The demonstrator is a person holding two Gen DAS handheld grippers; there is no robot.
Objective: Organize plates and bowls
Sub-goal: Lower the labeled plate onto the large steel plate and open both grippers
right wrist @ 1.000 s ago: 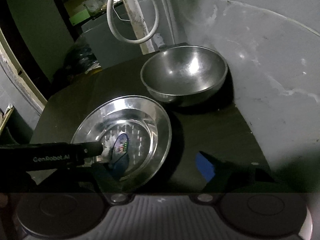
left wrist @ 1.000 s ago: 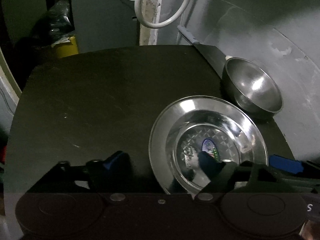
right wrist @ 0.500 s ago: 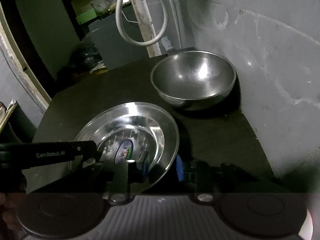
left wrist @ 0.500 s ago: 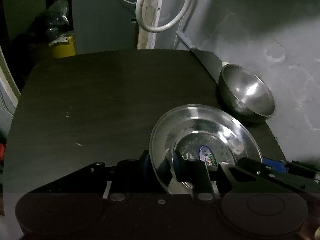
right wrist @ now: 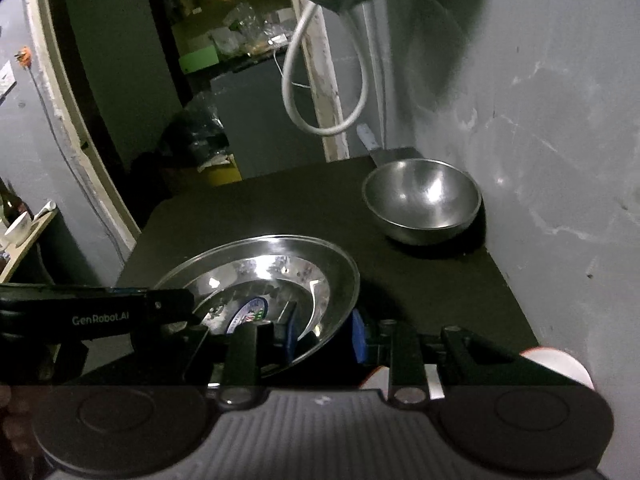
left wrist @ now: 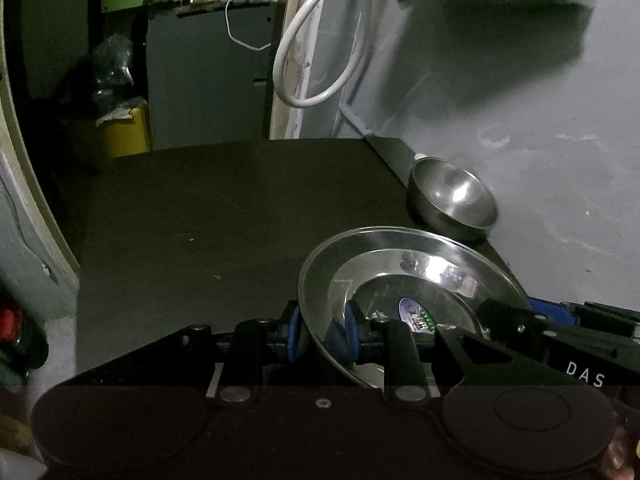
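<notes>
A shiny steel plate (left wrist: 404, 272) with a round sticker in its middle is held off the dark table (left wrist: 224, 208), tilted. My left gripper (left wrist: 320, 330) is shut on the plate's left rim. My right gripper (right wrist: 320, 332) is shut on the plate's (right wrist: 272, 264) right rim. Each gripper shows in the other's view, the right one in the left wrist view (left wrist: 560, 332) and the left one in the right wrist view (right wrist: 96, 312). A steel bowl (left wrist: 454, 200) stands upright at the table's far right by the wall, also in the right wrist view (right wrist: 422, 200).
A grey wall (right wrist: 560, 160) runs along the table's right side. A white hose loop (left wrist: 320, 60) hangs beyond the far edge. A yellow bin (left wrist: 126, 132) and a dark cabinet (left wrist: 208, 92) stand behind the table.
Both grippers, open a second ago, have closed on opposite rims of the plate. The plate has risen off the table and both views have pulled up and back.
</notes>
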